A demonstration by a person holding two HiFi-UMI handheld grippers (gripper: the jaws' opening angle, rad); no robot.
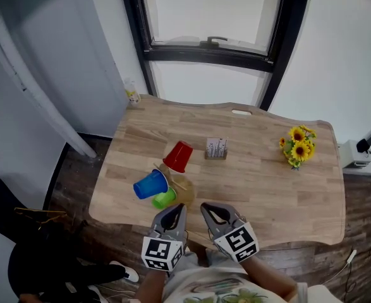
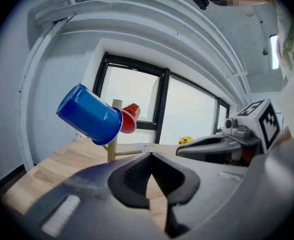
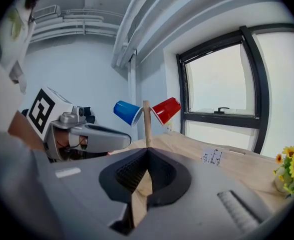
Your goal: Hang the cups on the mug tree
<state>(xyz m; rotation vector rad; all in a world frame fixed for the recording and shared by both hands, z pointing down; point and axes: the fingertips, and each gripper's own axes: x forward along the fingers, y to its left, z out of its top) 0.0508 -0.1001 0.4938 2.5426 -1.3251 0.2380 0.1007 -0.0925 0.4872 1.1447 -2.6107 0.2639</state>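
A wooden mug tree (image 1: 184, 193) stands near the table's front edge. A red cup (image 1: 178, 156), a blue cup (image 1: 150, 184) and a green cup (image 1: 164, 198) hang on it. My left gripper (image 1: 176, 209) and right gripper (image 1: 209, 208) hover side by side just in front of the tree, both shut with nothing between their fingers. The left gripper view shows the blue cup (image 2: 89, 114) and red cup (image 2: 129, 118) on the post (image 2: 114, 139), beyond the shut left gripper (image 2: 151, 155). In the right gripper view the blue cup (image 3: 127, 112) and red cup (image 3: 166, 109) flank the post (image 3: 147, 126).
A small pot of sunflowers (image 1: 298, 146) stands at the table's right. A printed card block (image 1: 217, 148) sits mid-table and a small bottle (image 1: 133, 94) at the far left corner. The window frame (image 1: 210, 52) runs behind the wooden table (image 1: 267, 188).
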